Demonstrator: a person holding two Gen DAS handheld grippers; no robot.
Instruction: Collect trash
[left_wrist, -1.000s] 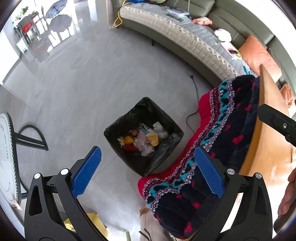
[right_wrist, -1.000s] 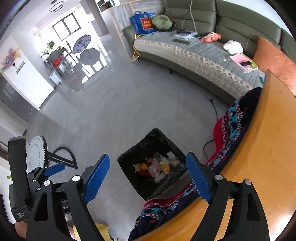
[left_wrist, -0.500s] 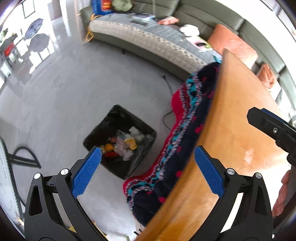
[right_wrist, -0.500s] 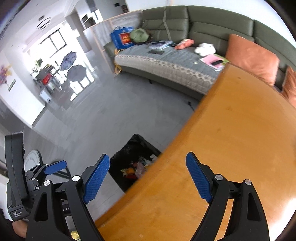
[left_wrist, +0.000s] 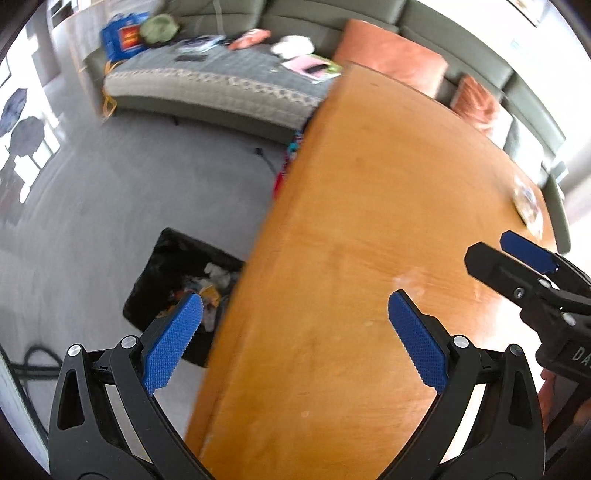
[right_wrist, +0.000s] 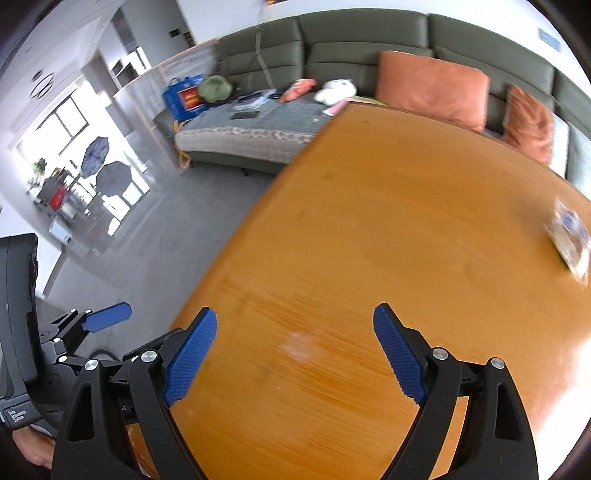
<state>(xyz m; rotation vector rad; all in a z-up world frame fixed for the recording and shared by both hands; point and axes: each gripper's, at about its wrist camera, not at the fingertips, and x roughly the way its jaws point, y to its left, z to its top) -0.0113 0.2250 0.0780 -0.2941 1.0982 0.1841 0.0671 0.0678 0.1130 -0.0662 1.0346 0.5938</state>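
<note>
Grippers, left (left_wrist: 295, 339) and right (right_wrist: 294, 356), both gaping and empty, had swung from the trash bin (left_wrist: 177, 273) on the floor over the table (right_wrist: 369, 240) toward a wrapper (right_wrist: 570, 240) at its far edge, likely next.

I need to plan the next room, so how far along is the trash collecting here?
Done: the black-lined bin on the floor already holds mixed litter. In hand: nothing; the left gripper and right gripper are both open and empty above the wooden table. Left: a blurred wrapper-like item near the table's far edge; I see no other trash on it.
</note>
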